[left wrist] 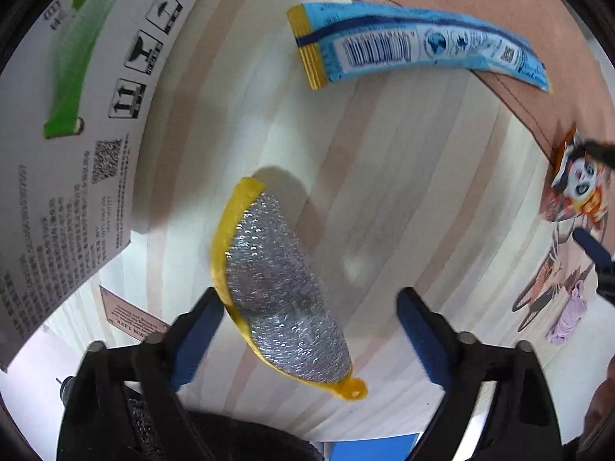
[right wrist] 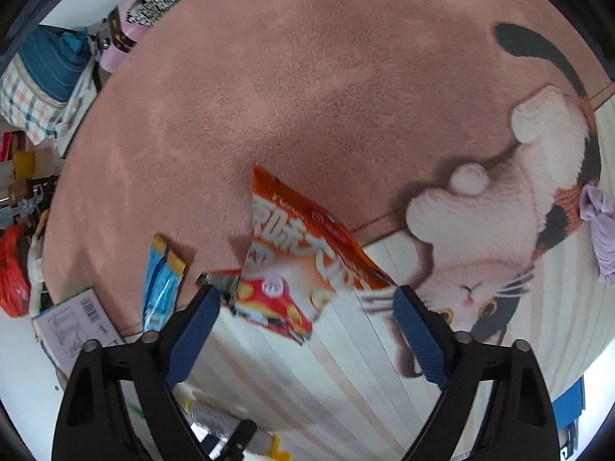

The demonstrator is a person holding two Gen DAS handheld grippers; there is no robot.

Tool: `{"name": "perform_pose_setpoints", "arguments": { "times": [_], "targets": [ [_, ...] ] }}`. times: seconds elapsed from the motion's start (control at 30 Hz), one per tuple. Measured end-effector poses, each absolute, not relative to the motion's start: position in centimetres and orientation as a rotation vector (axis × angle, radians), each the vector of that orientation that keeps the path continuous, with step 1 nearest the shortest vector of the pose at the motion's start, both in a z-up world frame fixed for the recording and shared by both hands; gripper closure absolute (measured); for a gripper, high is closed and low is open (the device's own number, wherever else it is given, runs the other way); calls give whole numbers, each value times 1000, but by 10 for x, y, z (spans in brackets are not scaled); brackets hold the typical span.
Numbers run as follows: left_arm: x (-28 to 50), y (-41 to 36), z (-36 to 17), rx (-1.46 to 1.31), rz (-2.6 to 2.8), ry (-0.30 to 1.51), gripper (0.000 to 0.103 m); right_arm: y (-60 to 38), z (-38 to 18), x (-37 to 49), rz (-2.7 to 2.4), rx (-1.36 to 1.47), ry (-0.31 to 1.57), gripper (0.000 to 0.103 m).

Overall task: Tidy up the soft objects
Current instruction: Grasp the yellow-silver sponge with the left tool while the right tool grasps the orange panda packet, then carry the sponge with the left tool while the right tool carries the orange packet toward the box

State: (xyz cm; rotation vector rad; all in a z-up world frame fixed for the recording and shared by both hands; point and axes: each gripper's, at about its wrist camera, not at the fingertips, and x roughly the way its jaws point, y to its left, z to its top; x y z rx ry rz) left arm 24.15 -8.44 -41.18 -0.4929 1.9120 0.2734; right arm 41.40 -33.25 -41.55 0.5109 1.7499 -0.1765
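Note:
A yellow-edged silver scrub sponge (left wrist: 280, 288) lies on the striped rug between the fingers of my left gripper (left wrist: 311, 330), which is open and just above it. A blue snack packet with a yellow end (left wrist: 403, 44) lies farther ahead. My right gripper (right wrist: 307, 326) is open, with an orange snack bag (right wrist: 300, 265) lying between and just ahead of its fingers. That bag also shows at the right edge of the left wrist view (left wrist: 572, 180). The blue packet (right wrist: 161, 280) lies left of the right gripper. The sponge (right wrist: 226, 422) shows low in the right wrist view.
A large white printed box (left wrist: 65, 123) stands close on the left. A pink rug with a cat picture (right wrist: 480, 230) covers the floor. A lilac cloth (right wrist: 601, 234) lies at the right. Bags and clutter (right wrist: 42, 77) line the far left edge.

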Motion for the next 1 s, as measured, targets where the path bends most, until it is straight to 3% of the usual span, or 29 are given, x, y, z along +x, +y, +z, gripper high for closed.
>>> {"name": "perform_pose_setpoints", "arguments": {
  "times": [0.03,0.1,0.13,0.2,0.33,0.57,0.77,1.0],
  "targets": [
    [240,-86,-414,-497,271,1919,39,-331,-419,417,-173,531,1754,13],
    [236,-88,-418,-508,277,1935,53,-328,-422,421,-171,544,1756,19],
    [236,-88,-417,-504,280,1924,57,-326,-422,423,-165,552,1754,27],
    [235,-92,-417,-502,270,1909,58,-321,-420,426,-136,575,1748,47],
    [241,-92,-404,-463,257,1871,59,-307,-410,433,-122,487,1733,66],
    [243,-117,-368,-340,144,1773,60,-309,-389,416,-77,413,1698,70],
    [253,-128,-303,-186,30,1596,60,-310,-337,388,27,350,1643,71],
    [286,-69,-220,-108,-53,1428,60,-275,-269,352,132,284,1566,71]
  ]
}}
